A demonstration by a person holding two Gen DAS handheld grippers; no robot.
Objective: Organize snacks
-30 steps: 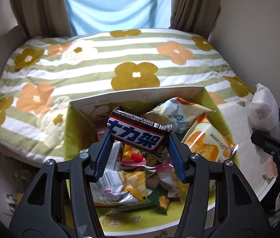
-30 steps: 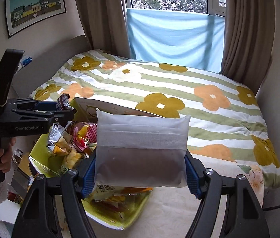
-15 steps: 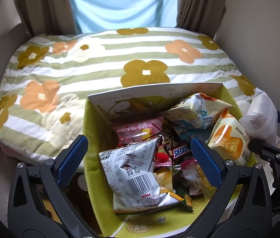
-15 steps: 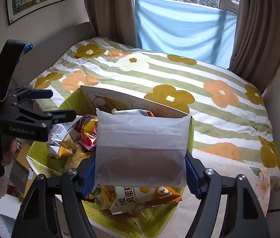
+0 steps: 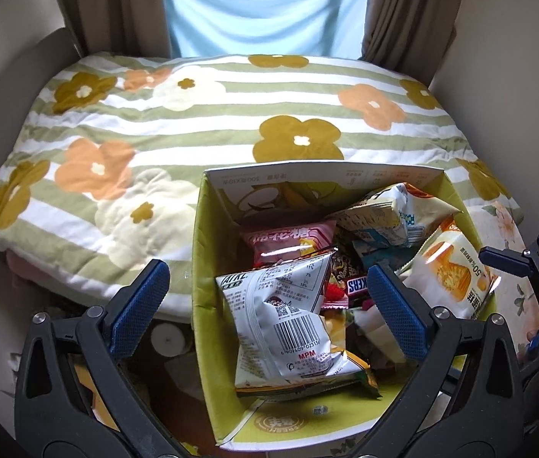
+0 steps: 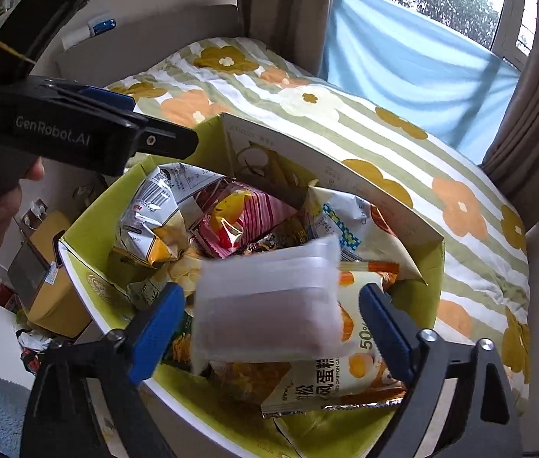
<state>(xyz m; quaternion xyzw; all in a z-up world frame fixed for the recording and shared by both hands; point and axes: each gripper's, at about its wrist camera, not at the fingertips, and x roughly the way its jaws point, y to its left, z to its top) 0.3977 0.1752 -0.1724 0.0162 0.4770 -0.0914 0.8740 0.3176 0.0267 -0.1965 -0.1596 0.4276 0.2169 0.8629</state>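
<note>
Right wrist view: right gripper (image 6: 269, 316) opening, white pouch (image 6: 265, 305) blurred between the spread pads, no longer pinched, dropping toward green box (image 6: 427, 267) just ahead. Left gripper (image 5: 265, 301) spread and emptied, chocolate bar gone from it. Both deliveries likely done.

the left gripper (image 5: 267, 297) points steeply down with its jaws spread wide and nothing between them. the right gripper (image 6: 269, 322) also tilts down, its jaws opening, their pads clear of a pale packet (image 6: 269, 305) between them.
</note>
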